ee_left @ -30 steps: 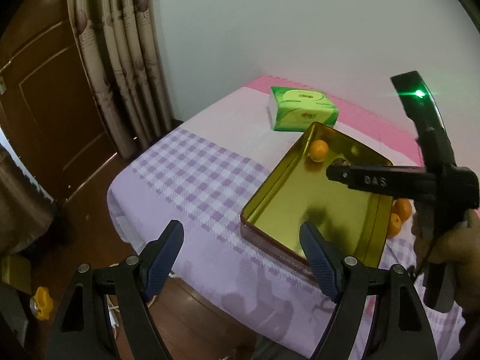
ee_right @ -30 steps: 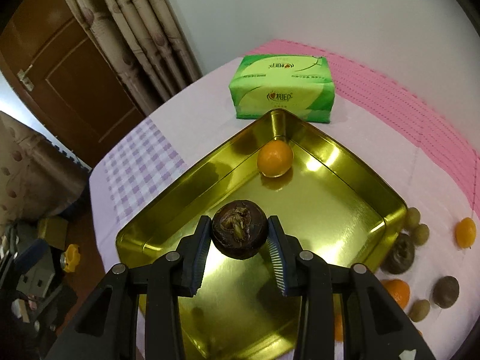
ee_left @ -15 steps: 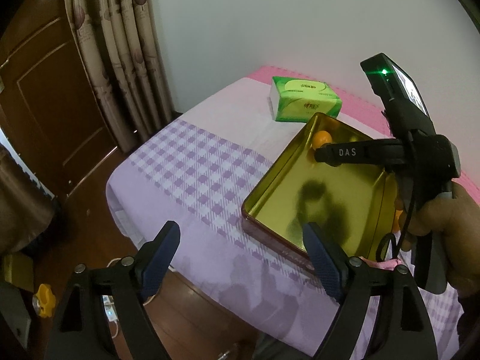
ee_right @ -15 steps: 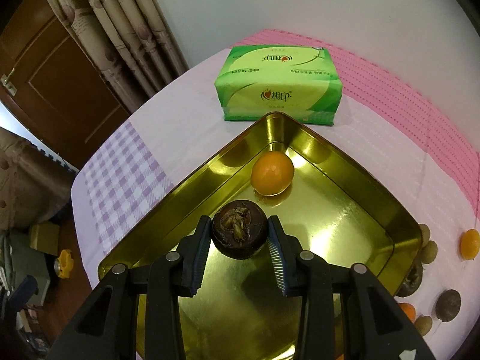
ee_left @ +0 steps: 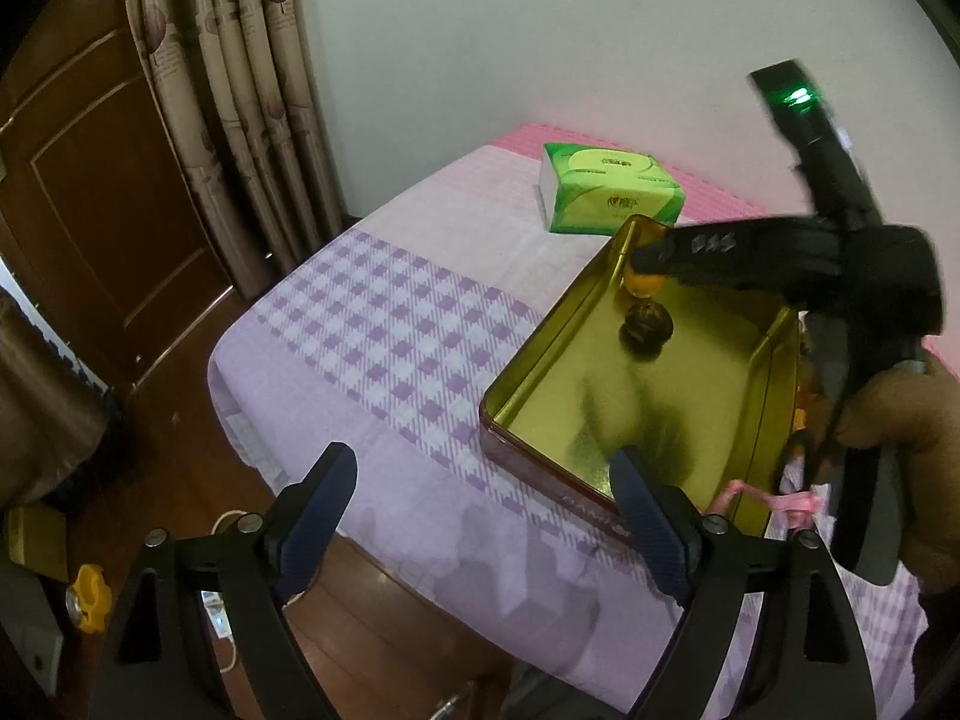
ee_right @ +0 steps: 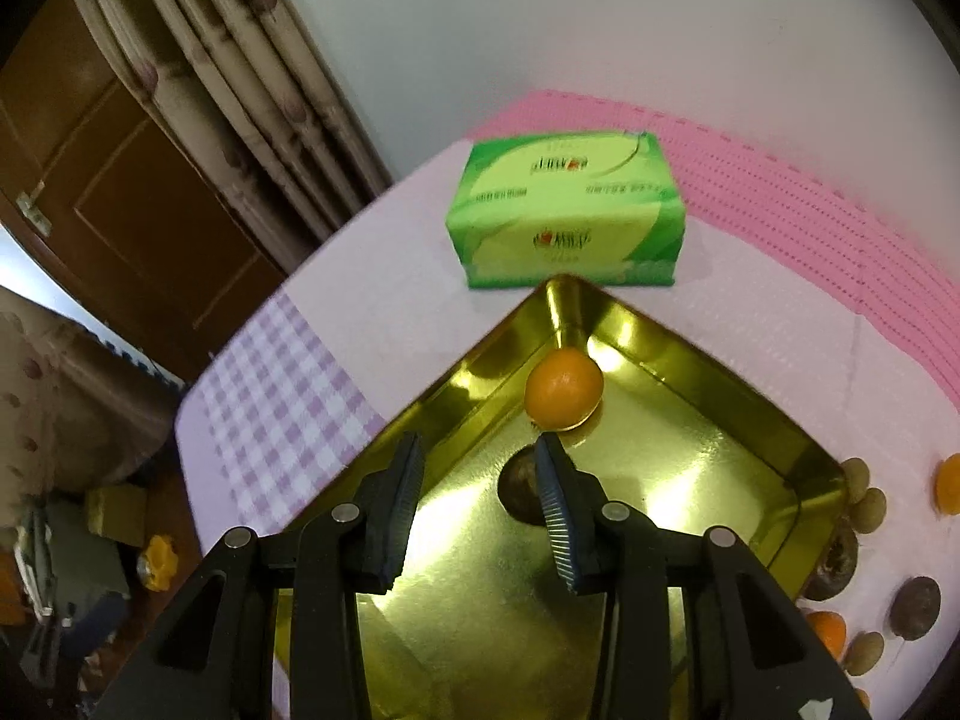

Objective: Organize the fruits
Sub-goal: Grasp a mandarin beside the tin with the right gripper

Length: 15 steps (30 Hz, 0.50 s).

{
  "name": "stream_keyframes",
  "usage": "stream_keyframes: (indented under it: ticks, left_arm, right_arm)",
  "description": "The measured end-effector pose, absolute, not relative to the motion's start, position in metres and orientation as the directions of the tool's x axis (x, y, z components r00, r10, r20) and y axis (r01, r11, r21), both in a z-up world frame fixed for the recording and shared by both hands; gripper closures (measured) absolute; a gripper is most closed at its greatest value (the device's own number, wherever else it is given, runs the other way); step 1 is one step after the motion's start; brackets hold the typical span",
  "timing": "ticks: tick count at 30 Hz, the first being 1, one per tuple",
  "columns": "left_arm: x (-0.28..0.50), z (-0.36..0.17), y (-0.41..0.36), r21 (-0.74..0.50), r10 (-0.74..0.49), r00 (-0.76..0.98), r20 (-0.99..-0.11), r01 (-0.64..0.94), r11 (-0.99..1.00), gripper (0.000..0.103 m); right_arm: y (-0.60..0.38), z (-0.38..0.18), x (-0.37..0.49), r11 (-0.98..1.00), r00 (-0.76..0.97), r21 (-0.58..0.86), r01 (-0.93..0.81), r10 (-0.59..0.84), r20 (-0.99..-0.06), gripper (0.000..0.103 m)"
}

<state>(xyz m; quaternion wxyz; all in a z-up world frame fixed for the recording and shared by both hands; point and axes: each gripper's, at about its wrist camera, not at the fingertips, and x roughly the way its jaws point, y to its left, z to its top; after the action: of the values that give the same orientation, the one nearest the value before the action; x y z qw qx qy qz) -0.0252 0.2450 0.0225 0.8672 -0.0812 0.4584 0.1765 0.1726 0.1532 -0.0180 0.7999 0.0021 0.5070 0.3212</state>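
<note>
Dark fruit (ee_right: 517,492) beyond right gripper (ee_right: 480,495)

The right gripper (ee_right: 477,483) hangs over the gold tray (ee_right: 744,396), its jaws apart with nothing between them. A dark brown fruit (ee_right: 517,492) lies on the tray floor, partly hidden behind the right-hand finger. An orange fruit (ee_right: 563,387) sits in the tray's far corner. Beyond that corner stands a green tissue pack (ee_right: 567,216). Just outside the tray's right rim lie small olive-coloured fruits (ee_right: 864,495), dark round ones (ee_right: 914,599) and orange ones (ee_right: 948,483).
</note>
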Motion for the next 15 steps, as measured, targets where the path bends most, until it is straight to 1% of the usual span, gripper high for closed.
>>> stream_keyframes:
  ticks: [4,5,7,9,11,13,15]
  left_arm:
    - [-0.025,0.022,0.241,0.031,0.233,0.515,-0.825,-0.372,0.928,0.016]
    - [-0.025,0.022,0.24,0.034,0.236,0.516,-0.824,-0.37,0.928,0.016]
    - [-0.025,0.023,0.238,0.039,0.24,0.521,-0.819,-0.366,0.93,0.016]
    - [-0.026,0.023,0.237,0.045,0.244,0.524,-0.816,-0.363,0.931,0.015]
    - [-0.026,0.024,0.235,0.045,0.243,0.525,-0.816,-0.361,0.931,0.015]
    - [-0.026,0.024,0.235,0.044,0.241,0.524,-0.817,-0.36,0.932,0.015]
    - [-0.026,0.024,0.233,0.047,0.243,0.525,-0.816,-0.359,0.932,0.014]
  right_arm:
    - [0.129,0.004,0.161,0.775,0.323,0.365,-0.516,0.571,-0.755,0.066]
    - [0.118,0.012,0.154,0.768,0.341,0.369,-0.523,0.586,-0.735,0.065]
    - [0.091,0.023,0.139,0.764,0.383,0.363,-0.533,0.601,-0.702,0.059]
    - [0.063,0.028,0.123,0.772,0.416,0.344,-0.535,0.595,-0.688,0.057]
    - [0.034,0.028,0.107,0.791,0.445,0.299,-0.534,0.563,-0.696,0.057]
    - [0.008,0.022,0.089,0.813,0.461,0.238,-0.531,0.513,-0.724,0.056]
    - [-0.012,0.012,0.073,0.823,0.452,0.211,-0.528,0.482,-0.751,0.056]
